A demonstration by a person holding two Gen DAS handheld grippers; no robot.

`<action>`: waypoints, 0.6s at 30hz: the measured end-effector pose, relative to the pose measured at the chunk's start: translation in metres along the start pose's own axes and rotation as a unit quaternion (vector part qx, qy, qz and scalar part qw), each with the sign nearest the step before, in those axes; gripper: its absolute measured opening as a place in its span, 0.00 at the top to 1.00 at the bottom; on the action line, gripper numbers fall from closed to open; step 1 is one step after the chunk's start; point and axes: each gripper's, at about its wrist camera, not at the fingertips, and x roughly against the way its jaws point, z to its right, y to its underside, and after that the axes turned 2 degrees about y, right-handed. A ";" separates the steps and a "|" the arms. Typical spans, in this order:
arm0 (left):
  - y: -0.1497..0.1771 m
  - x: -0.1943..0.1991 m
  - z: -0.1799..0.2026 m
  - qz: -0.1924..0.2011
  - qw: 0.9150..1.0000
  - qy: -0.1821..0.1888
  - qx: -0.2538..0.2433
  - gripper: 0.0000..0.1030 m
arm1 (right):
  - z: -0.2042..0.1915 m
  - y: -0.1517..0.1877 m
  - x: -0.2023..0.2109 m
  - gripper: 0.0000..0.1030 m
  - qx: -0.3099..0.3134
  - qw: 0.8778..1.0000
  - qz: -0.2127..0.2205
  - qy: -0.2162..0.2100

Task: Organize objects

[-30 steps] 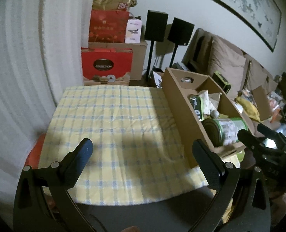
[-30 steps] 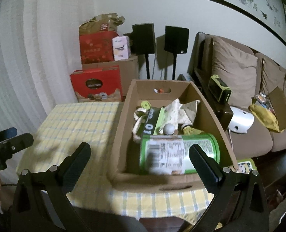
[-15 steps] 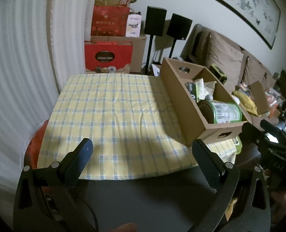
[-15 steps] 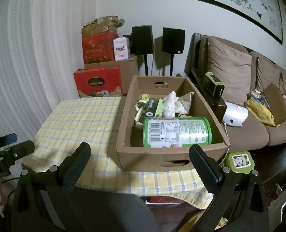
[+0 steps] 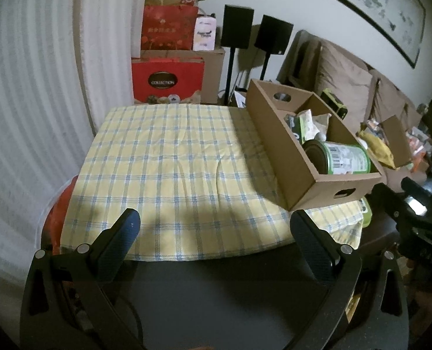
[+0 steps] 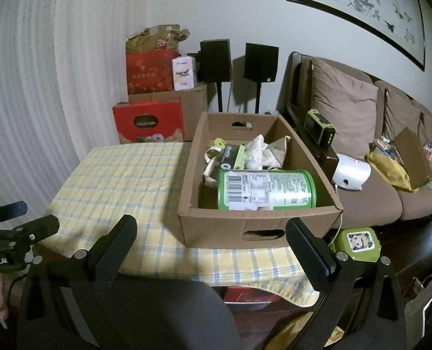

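Cardboard box (image 6: 258, 227) sits just beyond the spread, empty right hand-held gripper (image 6: 210, 233)

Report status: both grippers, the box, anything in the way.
Left gripper open, empty, short of the table edge. Right gripper open, empty, facing the cardboard box. Green can lies on its side inside. Nothing between the right gripper and the box.

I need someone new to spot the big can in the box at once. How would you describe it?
Find the table with the yellow checked cloth; an open cardboard box sits on its right side. At the box's near end a large green can lies on its side. It is the only cylinder there, with a white barcode label; the items behind it are smaller.
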 end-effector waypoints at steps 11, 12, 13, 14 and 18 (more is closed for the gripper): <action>0.000 0.001 0.002 0.004 1.000 -0.005 0.001 0.00 | 0.002 0.002 0.001 0.01 -0.005 1.000 -0.002 -0.002; 0.000 0.001 0.002 0.004 1.000 -0.005 0.003 0.00 | 0.002 0.002 0.001 0.01 -0.006 1.000 -0.003 -0.001; -0.001 0.001 0.001 0.005 1.000 -0.005 0.004 0.00 | 0.002 0.003 0.001 0.01 -0.006 1.000 -0.003 -0.001; -0.001 0.001 0.001 0.005 1.000 -0.006 0.004 0.00 | 0.002 0.003 0.001 0.01 -0.007 1.000 -0.003 -0.001; -0.002 0.001 0.001 0.005 1.000 -0.008 0.006 0.00 | 0.001 0.003 0.001 0.01 -0.007 1.000 -0.003 -0.001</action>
